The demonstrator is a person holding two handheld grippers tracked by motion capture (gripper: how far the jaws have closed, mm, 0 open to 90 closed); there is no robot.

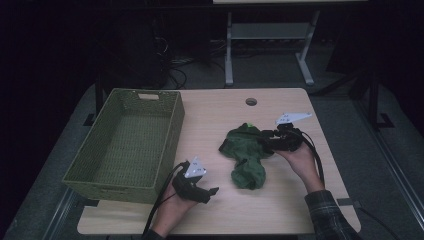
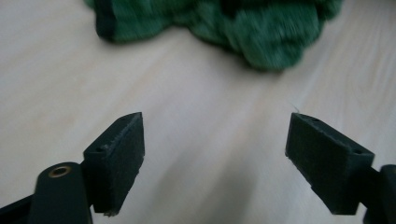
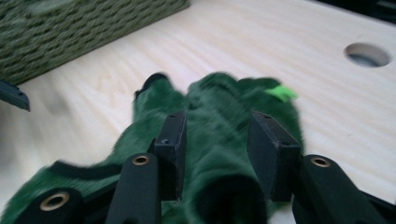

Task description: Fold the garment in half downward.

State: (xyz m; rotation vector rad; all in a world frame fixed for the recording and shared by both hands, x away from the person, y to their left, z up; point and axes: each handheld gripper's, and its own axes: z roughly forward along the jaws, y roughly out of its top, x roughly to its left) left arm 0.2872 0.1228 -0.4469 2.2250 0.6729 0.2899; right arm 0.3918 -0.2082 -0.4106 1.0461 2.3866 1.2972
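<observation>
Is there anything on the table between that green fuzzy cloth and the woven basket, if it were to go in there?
Nothing visible lies on the bare wood between the green cloth and the basket. The left gripper hovers nearer the front edge, off that path. Only the basket's own wall would need clearing. The right gripper straddles the cloth.

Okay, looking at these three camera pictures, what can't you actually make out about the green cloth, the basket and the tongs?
- Green cloth: what garment it is; bunched up in the high view, blurred in both gripper views.
- Cloth's top edge, left gripper view: cut off by the frame.
- Right tongs: whether the pads press the cloth between them; fuzzy pile hides the contact.
- Bright green tag: too blurred to read.
- Basket: near inner wall hidden by its own rim.
- Left tongs: open over bare table.
</observation>
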